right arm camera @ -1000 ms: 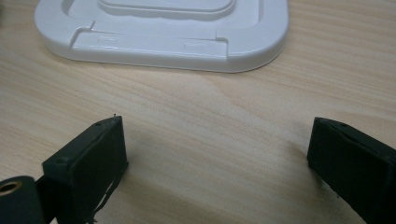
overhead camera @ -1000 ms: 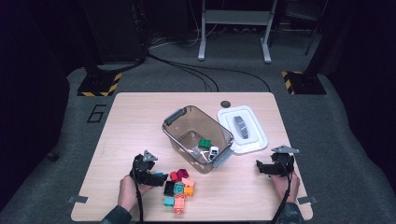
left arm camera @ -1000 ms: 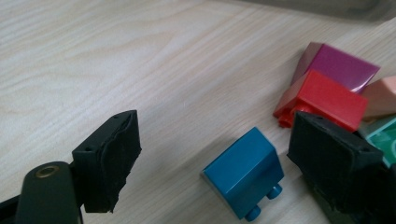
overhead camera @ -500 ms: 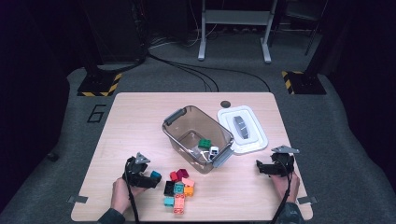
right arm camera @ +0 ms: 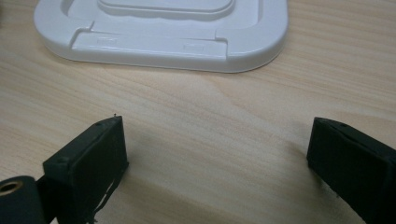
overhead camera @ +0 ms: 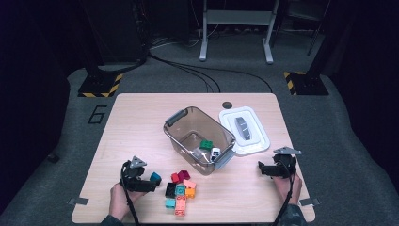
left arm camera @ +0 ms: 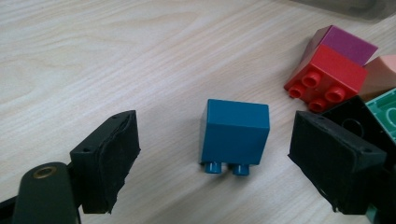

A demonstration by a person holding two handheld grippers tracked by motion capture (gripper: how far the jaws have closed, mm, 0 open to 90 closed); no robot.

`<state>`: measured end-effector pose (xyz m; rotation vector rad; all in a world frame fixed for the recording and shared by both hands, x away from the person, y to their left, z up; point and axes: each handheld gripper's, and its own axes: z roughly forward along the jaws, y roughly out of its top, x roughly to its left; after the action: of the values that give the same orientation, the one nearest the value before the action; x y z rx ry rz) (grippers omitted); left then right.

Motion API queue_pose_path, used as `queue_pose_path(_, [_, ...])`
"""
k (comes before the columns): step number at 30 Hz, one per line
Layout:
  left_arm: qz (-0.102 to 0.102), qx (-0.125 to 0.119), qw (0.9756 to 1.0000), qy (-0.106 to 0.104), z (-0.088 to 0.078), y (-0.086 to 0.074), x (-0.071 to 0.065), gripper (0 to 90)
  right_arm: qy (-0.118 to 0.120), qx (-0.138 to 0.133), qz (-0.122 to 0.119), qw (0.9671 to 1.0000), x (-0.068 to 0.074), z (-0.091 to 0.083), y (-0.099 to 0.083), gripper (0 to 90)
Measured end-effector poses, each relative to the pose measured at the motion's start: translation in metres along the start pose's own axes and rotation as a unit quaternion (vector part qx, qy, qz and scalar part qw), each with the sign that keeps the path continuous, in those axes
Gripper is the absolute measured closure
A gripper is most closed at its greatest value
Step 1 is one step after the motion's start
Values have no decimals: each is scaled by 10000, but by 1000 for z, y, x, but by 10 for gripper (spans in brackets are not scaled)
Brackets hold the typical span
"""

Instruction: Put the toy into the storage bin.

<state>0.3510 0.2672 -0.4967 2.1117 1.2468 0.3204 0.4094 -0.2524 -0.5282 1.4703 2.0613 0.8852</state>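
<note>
Since the earlier frame, the left gripper had drawn back toward the left edge of the tabletop, and the blue brick now lay at its jaw tips; the right gripper had kept its place near the right front corner.

From the high view, the left hand held its gripper near the front edge, left of a cluster of coloured bricks. A clear bin stood at the middle of the tabletop with a green brick and a white piece inside. The white lid lay just beside the bin, toward the right edge. The right hand held its gripper well apart from the bricks.

Along the left gripper view, the jaws stood wide open, with the blue brick lying on its side between them, touching neither pad. A red brick with a purple top lay beyond the right-hand jaw, and a black brick was just behind that jaw.

Along the right gripper view, the jaws stood wide open over bare wood and held nothing, with the white lid ahead of them.
</note>
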Motion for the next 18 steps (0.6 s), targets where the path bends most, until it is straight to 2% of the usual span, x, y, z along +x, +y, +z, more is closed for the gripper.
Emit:
queue_pose_path(3, [21,8,10000,5,3,-1,-1,162,3,-4,11,10000,0,0,0,42])
queue_pose_path(5, [72,-44,10000,-13,6,0,-4,235,3,-4,11,10000,0,0,0,42])
queue_pose_path(7, [147,-46,9999,-10,6,0,-6,252,2,-4,10,10000,0,0,0,42])
queue_pose_path(10, [246,28,9997,-6,8,2,-8,357,1,-6,13,10000,0,0,0,43])
queue_pose_path(11, [304,51,9995,-35,9,3,-7,357,1,-6,13,10000,0,0,0,43])
queue_pose_path(14, [352,59,9994,-24,11,4,-8,405,1,-5,14,10000,0,0,0,43])
queue_pose_path(15, [341,90,9994,-54,12,4,-8,447,1,-5,11,10000,0,0,0,43])
queue_pose_path(16, [295,32,9996,-3,14,4,-9,447,1,-5,11,10000,0,0,0,43])
queue_pose_path(18, [437,119,9990,-30,15,5,-9,514,1,-4,13,10000,0,0,0,43])
